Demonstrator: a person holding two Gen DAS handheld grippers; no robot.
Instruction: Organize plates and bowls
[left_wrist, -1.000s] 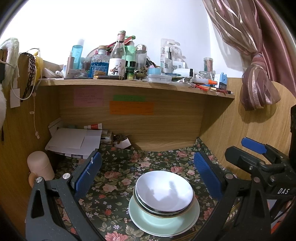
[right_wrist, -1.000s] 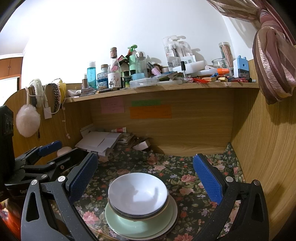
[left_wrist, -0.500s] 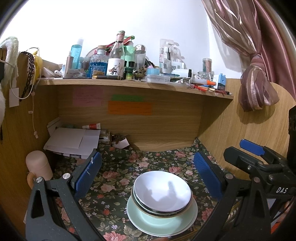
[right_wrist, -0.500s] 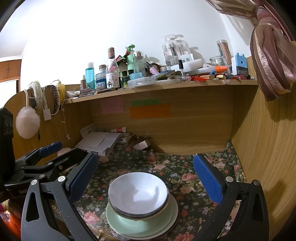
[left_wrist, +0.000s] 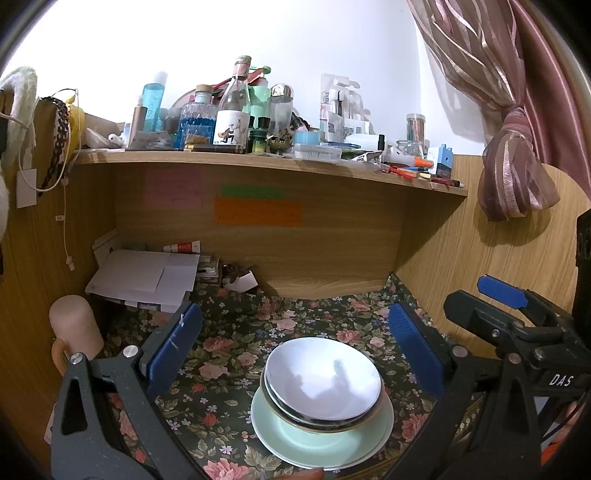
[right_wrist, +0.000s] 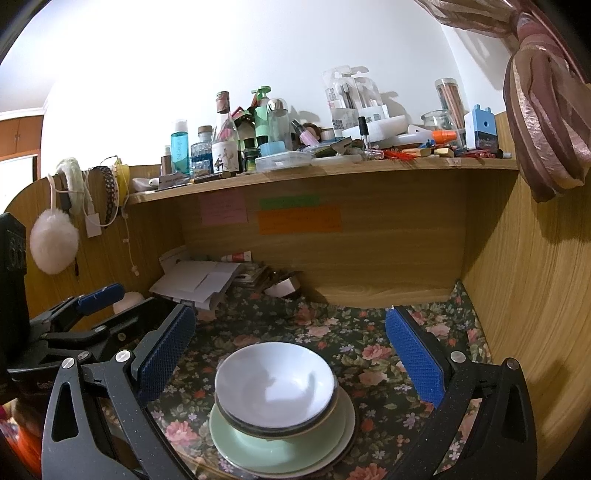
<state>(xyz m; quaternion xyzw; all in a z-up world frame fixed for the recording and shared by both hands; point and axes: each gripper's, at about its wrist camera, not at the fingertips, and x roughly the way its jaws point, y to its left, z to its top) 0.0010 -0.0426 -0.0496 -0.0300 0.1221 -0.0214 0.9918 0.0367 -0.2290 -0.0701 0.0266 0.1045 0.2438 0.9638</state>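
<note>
A: Where do the dishes stand?

B: In one pile near the front of the flowered cloth (left_wrist: 229, 354): a white bowl (left_wrist: 323, 374) nested in darker-rimmed bowls (right_wrist: 277, 428), on a pale green plate (left_wrist: 314, 439) with a white plate (right_wrist: 332, 461) beneath.

A: And the tongs?

B: Left gripper (left_wrist: 295, 354) and right gripper (right_wrist: 291, 354) hang above the pile, jaws spread wide, grasping nothing.

A: So what's the step?

B: Hard to call. A tidy stack fits a finished job, or one waiting to be sorted. For any lift, I'd pinch a rim squarely; glazed bowls probably slip.
</note>
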